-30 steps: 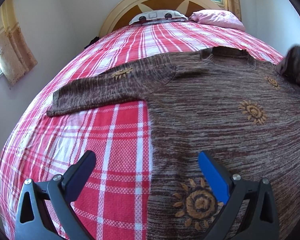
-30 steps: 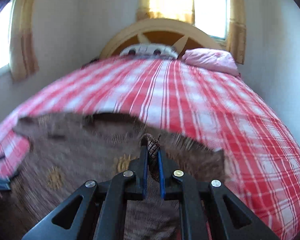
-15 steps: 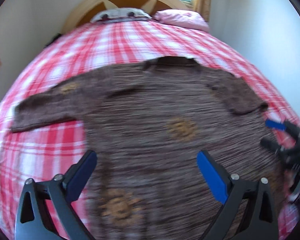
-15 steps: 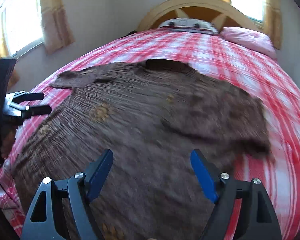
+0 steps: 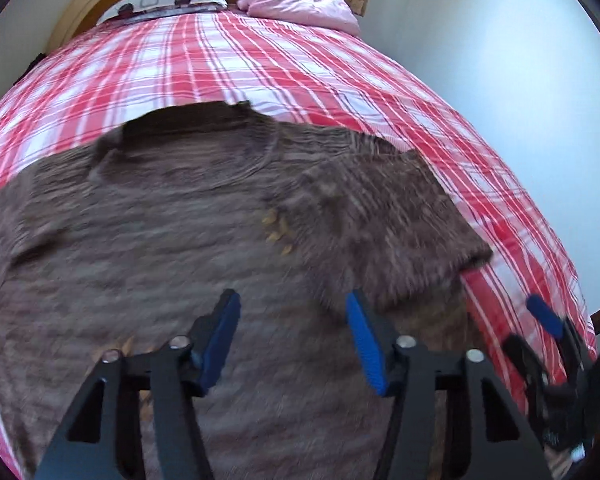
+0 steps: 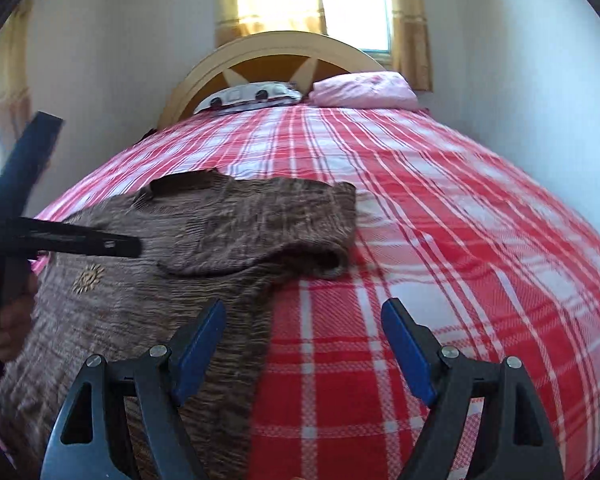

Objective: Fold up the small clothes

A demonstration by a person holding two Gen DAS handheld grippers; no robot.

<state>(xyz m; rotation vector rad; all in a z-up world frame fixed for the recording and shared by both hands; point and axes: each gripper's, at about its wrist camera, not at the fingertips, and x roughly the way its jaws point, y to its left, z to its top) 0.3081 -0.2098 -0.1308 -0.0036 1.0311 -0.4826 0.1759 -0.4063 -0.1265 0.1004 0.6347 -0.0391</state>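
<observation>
One brown knitted sweater [image 5: 188, 240] lies flat on the red-and-white plaid bed [image 6: 440, 240], its neckline toward the headboard [image 6: 276, 52]. The sleeve [image 6: 268, 236] on the side of your right gripper [image 6: 304, 344] is already laid across the chest, cuff just inside the sweater's edge; judged from this, the first fold is down and the other sleeve is not yet folded.

Your right gripper hangs over the sweater's side edge, on the side away from the headboard, fingers wide and empty: its jaws have just been opening, and nothing sits between them, which fits a sleeve just let go.

Your left gripper [image 5: 292, 340] hovers above the sweater's lower body, pointing steeply down. Its jaws have just been closing to about half width; no cloth is between the fingers, so the narrowing reads as preparation for a pinch, not a grip.

Counts: one sweater; two grippers; two pillows at the headboard, one pink [image 6: 364, 90] and one patterned [image 6: 252, 98]; sun motifs on the knit, two clearly visible in the left wrist view, the rest blurred.
</observation>
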